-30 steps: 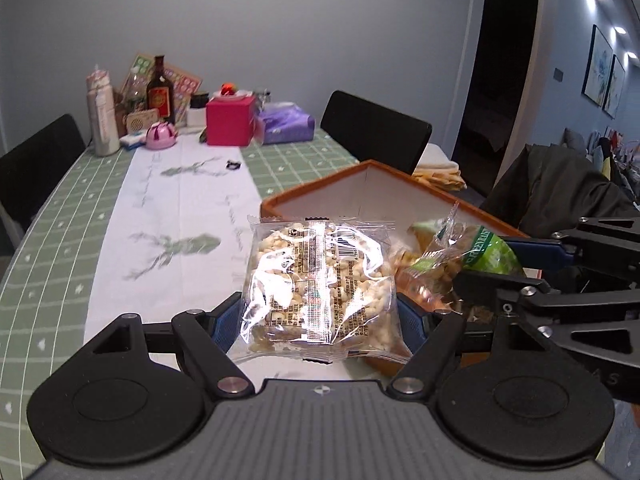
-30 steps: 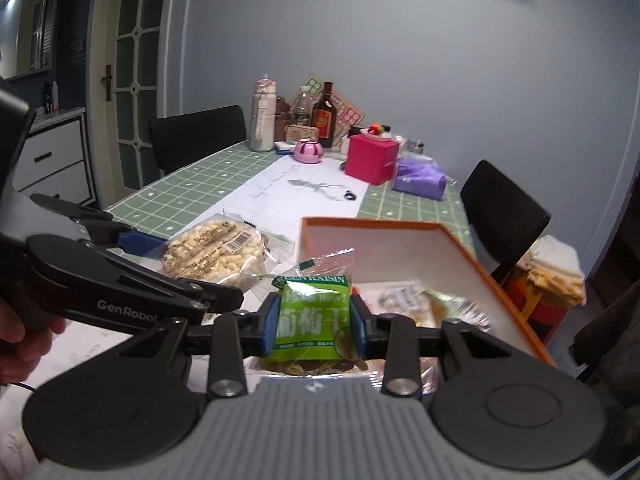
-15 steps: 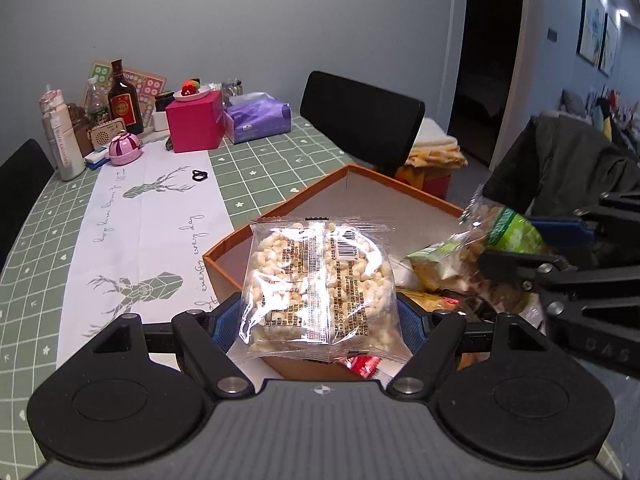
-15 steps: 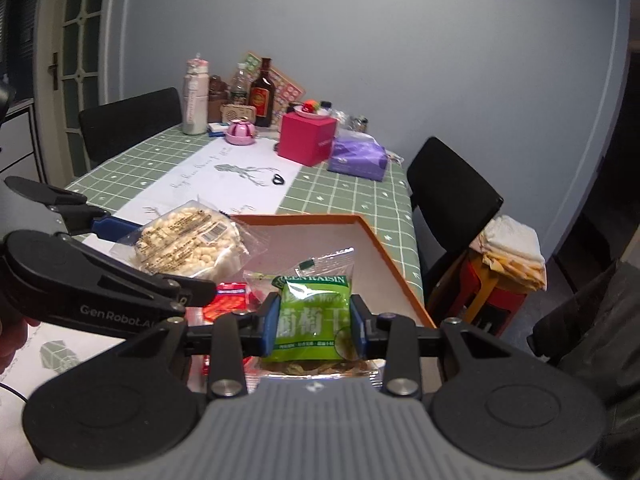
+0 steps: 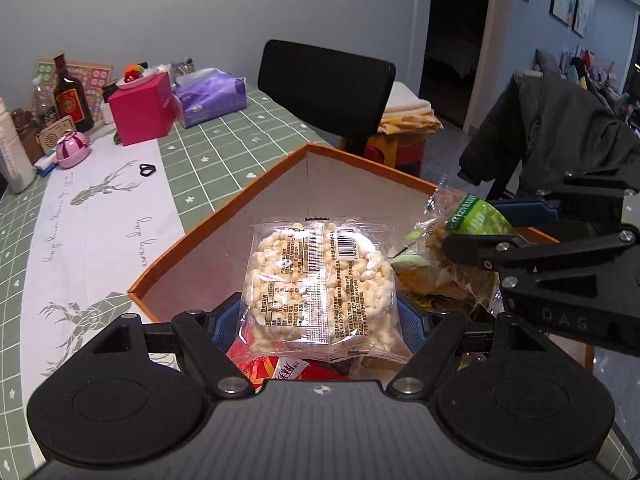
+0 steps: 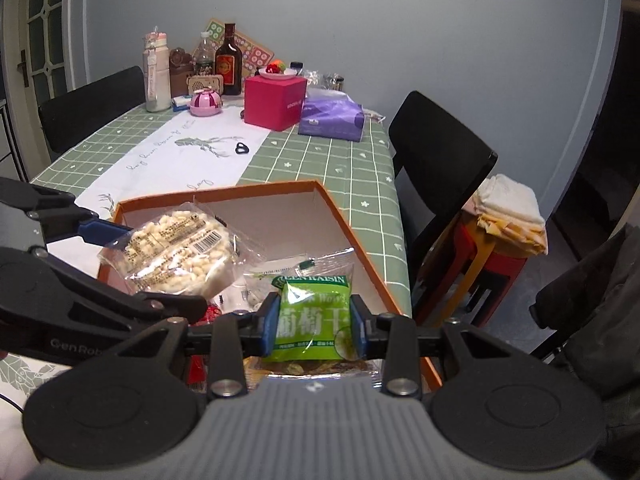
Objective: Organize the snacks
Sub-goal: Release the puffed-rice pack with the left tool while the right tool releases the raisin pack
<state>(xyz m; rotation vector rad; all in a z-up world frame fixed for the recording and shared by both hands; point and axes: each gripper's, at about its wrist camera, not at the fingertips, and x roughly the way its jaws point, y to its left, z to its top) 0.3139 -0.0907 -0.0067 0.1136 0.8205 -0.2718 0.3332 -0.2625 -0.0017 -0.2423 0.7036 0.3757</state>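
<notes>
Item, left: left gripper (image 5: 320, 316), jaws set wide and clamped across the flat sides of a clear puffed-rice snack packet (image 5: 318, 280), which it carries face-up above the orange-rimmed cardboard box (image 5: 224, 216); the wide hold suits a broad, flat pack and keeps the brittle contents unbent. Packet: transparent film, pale puffed grains pressed into a slab, centre seam, printed label and barcode on the upper side. Item, right: right gripper (image 6: 313, 330), jaws narrowed and pressing on a green raisin packet (image 6: 312, 320), held upright by its sides over the near right part of the same box; the narrow hold matches the small pouch. Packet: bright green front with white lettering, clear crimped top, dark fruit showing below. Box: white inside, its far half bare, other wrappers including a red one (image 5: 276, 368) lying at the near end. Judgement: both packets are poised for dropping in, the bare far floor being the likely spot.
</notes>
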